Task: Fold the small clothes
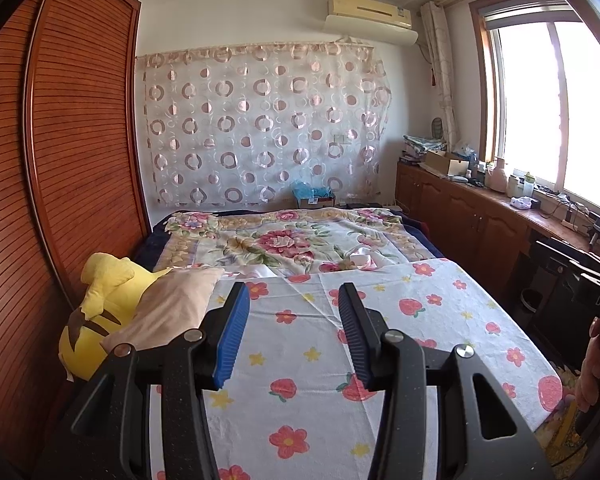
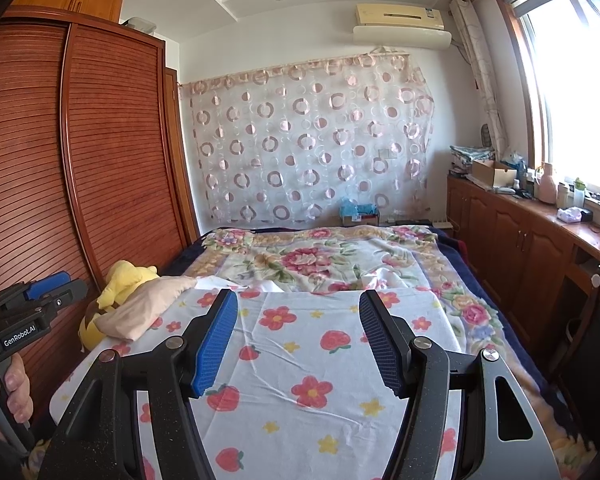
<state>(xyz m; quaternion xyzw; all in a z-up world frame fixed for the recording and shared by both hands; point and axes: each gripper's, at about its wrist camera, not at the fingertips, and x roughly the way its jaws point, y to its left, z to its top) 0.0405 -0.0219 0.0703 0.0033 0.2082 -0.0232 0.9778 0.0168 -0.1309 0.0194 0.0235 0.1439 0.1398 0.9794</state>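
Note:
A small pale pink-white garment (image 1: 362, 259) lies crumpled on the floral blanket, beyond the far edge of the white strawberry-and-flower sheet (image 1: 380, 320); in the right wrist view it is barely visible (image 2: 374, 276). My left gripper (image 1: 294, 290) is open and empty, held above the sheet. My right gripper (image 2: 298, 298) is open and empty, also above the sheet (image 2: 300, 344). Each gripper shows at the edge of the other's view, held by a hand.
A beige pillow (image 1: 172, 304) and a yellow plush toy (image 1: 100, 304) lie at the bed's left side against a wooden wardrobe (image 1: 68, 140). A wooden counter (image 1: 500, 208) with clutter runs along the right under the window. A floral blanket (image 1: 284, 240) covers the far bed.

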